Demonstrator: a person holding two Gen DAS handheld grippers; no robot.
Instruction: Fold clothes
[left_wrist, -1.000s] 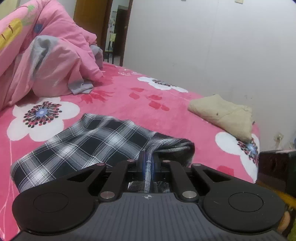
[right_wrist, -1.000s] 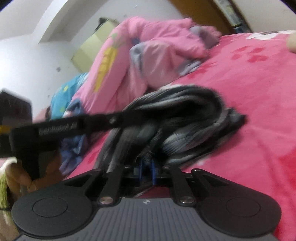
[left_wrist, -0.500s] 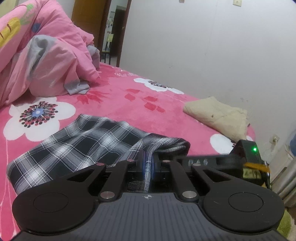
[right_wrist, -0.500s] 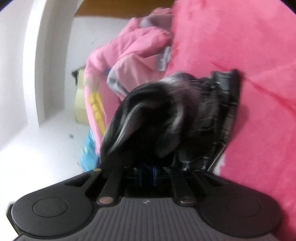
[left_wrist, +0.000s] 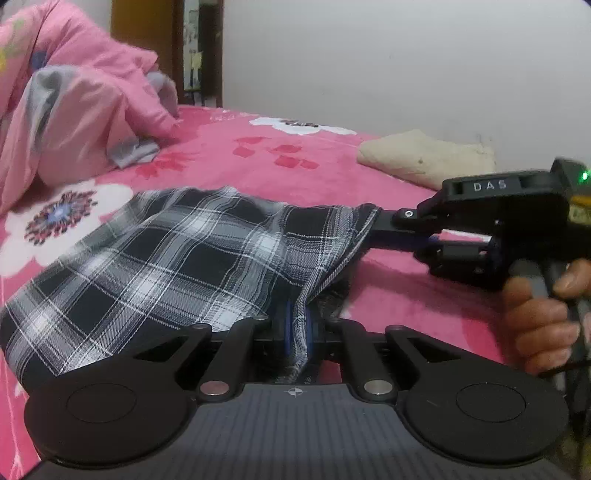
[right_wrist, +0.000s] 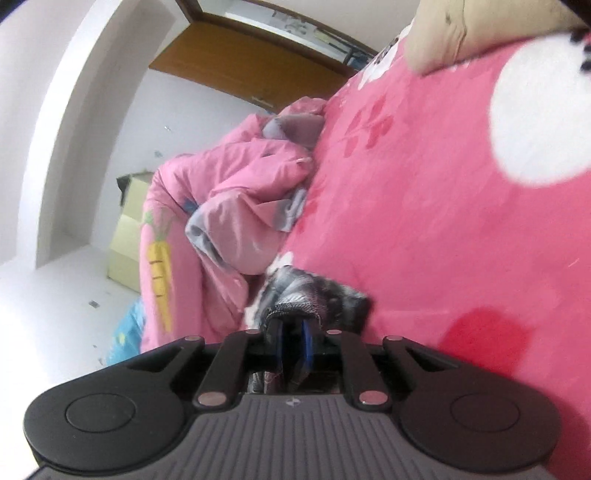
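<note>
Both tools, left tool (left_wrist: 296, 328) and right tool (left_wrist: 373, 225), pinch the black-and-white plaid cotton garment (left_wrist: 177, 266) shut, apparently stretching its hem taut above the pink floral bed (left_wrist: 424, 288) for folding.

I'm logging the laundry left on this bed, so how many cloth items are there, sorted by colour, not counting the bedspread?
Black-and-white: 1, the plaid garment, gripped by the left claw and the right claw
Beige: 1, the folded garment near the wall
Pink and grey: 1, the bunched quilt
Total: 3
</note>
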